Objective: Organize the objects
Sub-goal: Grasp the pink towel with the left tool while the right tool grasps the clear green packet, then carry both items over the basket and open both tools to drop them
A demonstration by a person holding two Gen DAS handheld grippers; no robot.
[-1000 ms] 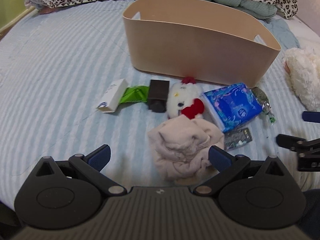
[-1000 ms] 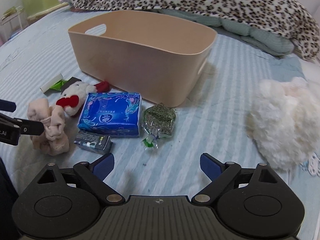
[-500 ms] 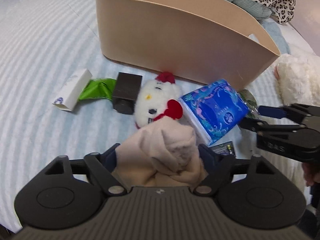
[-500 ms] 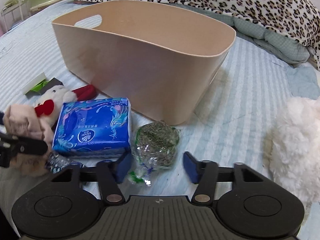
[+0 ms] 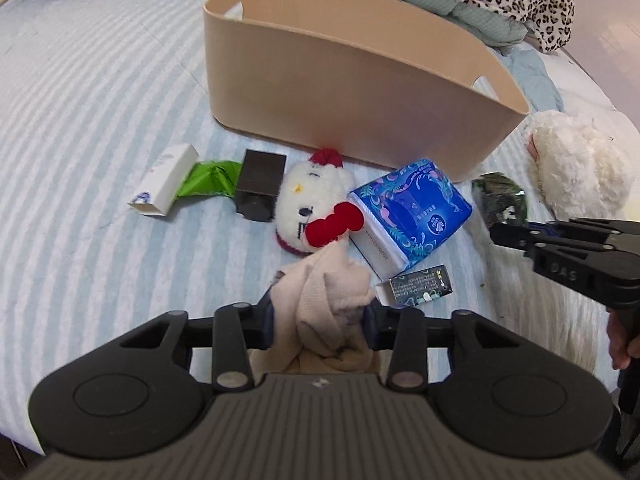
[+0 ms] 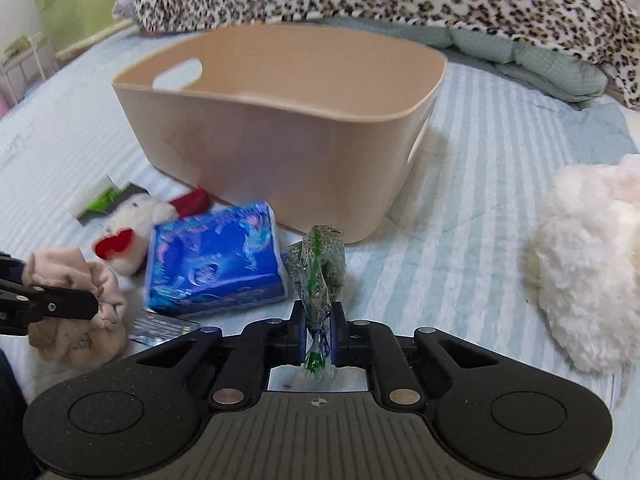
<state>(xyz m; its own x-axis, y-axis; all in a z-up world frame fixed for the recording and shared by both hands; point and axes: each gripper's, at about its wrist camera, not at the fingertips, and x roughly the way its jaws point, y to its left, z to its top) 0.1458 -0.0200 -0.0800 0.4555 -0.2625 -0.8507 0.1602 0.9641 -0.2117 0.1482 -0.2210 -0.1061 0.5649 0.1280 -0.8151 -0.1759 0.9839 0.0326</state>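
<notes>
Here, on a striped blue bed (image 5: 80, 92), both grippers are clenched on cargo: the left gripper (image 5: 320, 316) grasps a bunched beige cloth (image 5: 328, 296), while the right gripper (image 6: 318, 338) pinches the tail of a clear bag of dried green herbs (image 6: 320, 264), which stands up from its closed fingers. The tan storage bin (image 6: 280, 128) sits straight ahead of both, its open top facing up and its long side running across the view, with the right gripper appearing slightly nearer its corner. Between grippers and bin lie a blue tissue pack (image 5: 412, 212), a white plush toy with a red bow (image 5: 312, 208), a small dark box (image 5: 260, 188) and a patterned carton (image 5: 420, 284), so the likely carry is up and over them, clearing the rim. Open bedding flanks the bin on both sides; a fluffy white plush (image 6: 588, 264) lies to the right.
</notes>
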